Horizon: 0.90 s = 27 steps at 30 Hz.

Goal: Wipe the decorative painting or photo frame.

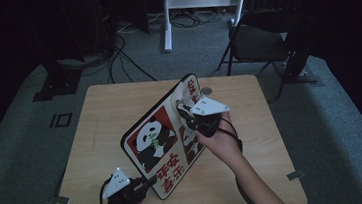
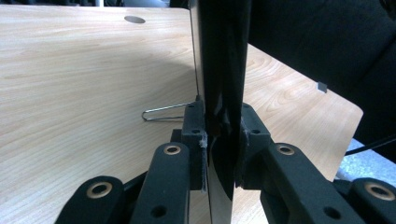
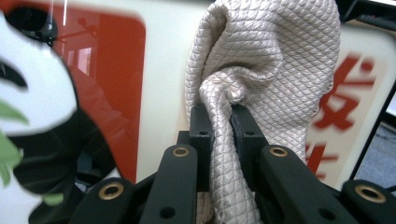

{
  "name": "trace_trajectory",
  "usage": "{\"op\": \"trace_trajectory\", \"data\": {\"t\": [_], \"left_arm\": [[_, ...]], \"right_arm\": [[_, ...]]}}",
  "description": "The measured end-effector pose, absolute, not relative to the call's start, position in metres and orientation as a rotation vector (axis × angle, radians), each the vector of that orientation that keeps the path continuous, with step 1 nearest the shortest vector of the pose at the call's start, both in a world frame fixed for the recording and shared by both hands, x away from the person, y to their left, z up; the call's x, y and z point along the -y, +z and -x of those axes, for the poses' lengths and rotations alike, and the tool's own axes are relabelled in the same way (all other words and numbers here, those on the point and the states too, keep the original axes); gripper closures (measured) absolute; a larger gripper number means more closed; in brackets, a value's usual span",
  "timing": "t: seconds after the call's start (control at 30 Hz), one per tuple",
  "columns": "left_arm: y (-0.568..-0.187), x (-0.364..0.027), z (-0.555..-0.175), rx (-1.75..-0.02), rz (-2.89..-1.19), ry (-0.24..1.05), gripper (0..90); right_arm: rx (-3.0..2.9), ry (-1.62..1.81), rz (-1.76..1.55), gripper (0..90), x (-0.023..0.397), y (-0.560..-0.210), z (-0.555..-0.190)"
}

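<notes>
Black gripper jaws, brass rivets, grey three-cornered plates, trailing black cables

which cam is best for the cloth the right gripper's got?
The right gripper view: the beige quilted cloth sits bunched between the right gripper jaws, pressed to the panda board. The high view shows just a pale patch beside the gripper. The left gripper view looks along the board's edge, clamped in the left gripper.
</notes>
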<state>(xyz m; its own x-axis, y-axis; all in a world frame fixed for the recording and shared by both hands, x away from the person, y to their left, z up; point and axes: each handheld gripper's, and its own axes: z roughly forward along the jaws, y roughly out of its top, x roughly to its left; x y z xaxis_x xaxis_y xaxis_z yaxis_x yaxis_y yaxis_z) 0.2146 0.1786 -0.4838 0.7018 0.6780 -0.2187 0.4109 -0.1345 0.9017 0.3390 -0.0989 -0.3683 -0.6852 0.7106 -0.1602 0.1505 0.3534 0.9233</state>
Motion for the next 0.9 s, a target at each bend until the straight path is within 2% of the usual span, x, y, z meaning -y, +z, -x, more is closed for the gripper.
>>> {"op": "trace_trajectory", "data": {"t": [0.9], "left_arm": [[-0.484, -0.176, -0.213, -0.860, -1.766, 0.295, 77.5]], "right_arm": [[-2.180, 1.218, -0.874, 81.3, 0.123, -0.442, -0.331]]}}
